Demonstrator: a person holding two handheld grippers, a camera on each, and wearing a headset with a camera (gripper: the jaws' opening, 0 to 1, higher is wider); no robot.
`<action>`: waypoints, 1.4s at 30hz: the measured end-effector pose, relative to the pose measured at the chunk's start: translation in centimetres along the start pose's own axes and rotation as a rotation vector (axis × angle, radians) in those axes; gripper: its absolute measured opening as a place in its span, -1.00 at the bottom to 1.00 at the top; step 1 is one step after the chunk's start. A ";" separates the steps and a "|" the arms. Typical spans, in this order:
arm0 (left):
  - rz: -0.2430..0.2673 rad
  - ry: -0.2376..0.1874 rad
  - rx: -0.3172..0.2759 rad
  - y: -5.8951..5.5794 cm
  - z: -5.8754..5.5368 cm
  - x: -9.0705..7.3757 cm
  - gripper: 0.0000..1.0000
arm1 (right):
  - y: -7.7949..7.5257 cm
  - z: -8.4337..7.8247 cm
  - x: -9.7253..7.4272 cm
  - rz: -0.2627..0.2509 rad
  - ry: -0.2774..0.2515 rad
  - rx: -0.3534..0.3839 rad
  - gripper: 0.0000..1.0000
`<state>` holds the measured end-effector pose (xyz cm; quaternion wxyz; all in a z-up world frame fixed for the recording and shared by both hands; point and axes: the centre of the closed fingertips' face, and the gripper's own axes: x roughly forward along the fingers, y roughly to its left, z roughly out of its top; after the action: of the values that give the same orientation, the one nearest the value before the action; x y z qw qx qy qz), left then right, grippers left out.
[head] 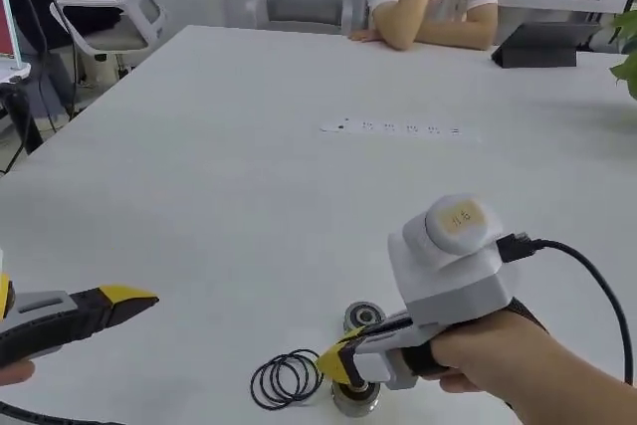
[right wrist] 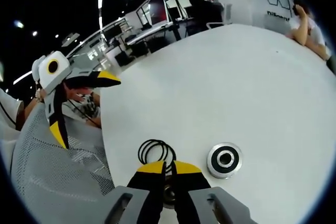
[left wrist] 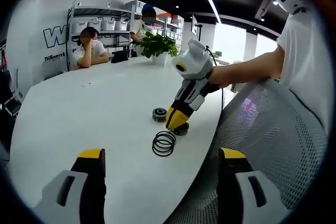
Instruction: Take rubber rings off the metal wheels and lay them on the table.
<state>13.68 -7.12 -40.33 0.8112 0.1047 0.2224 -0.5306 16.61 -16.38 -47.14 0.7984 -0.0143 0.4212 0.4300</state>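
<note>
The table point(head: 249, 176) is a broad, smooth, matte white slab. At its near left edge the left gripper point(head: 124, 303) hangs low over the surface, with grey plastic bodies and black fingers capped in glossy yellow. In the left gripper view its jaws stand wide apart with nothing between them.

To the right of it, near the front edge, lie the rubber rings point(head: 287, 377). They are thin black loops, round and flat on the table, overlapping one another in a loose cluster. There seem to be four or five, though the strands are too fine to count surely.

Just right of the rings is the right gripper point(head: 336, 365), its yellow tips pointing towards them. Its jaws are drawn almost together, leaving only a narrow slit. Through that slit the right gripper view shows a second wheel point(right wrist: 169, 193) directly beneath, dull silver and round. I cannot tell whether the tips pinch a ring on it.

A little beyond stands a metal wheel point(head: 363, 316), lying flat and apart from the gripper. It is a short, shiny steel disc with a dark band inside its rim and a dark centre.

A hand point(head: 508, 360) grips the right gripper's white, boxy plastic housing, and a black cable point(head: 587, 266) curves away from it to the right.
</note>
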 end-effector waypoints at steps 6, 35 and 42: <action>0.005 -0.001 -0.002 0.1 0.0 -0.1 0.71 | -0.2 0.2 -0.1 -0.004 -0.009 0.005 -0.97; -0.007 -0.040 0.014 -0.2 0.8 -0.3 0.74 | -1.0 4.1 -4.5 -0.051 -0.185 0.052 -0.92; -0.018 -0.049 0.024 -0.3 1.2 -0.3 0.75 | -0.3 5.5 -6.2 -0.053 -0.204 -0.022 -0.86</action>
<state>13.61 -7.47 -39.08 0.8103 0.0994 0.1971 -0.5428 18.73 -18.62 -39.47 0.8480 0.0097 0.3324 0.4126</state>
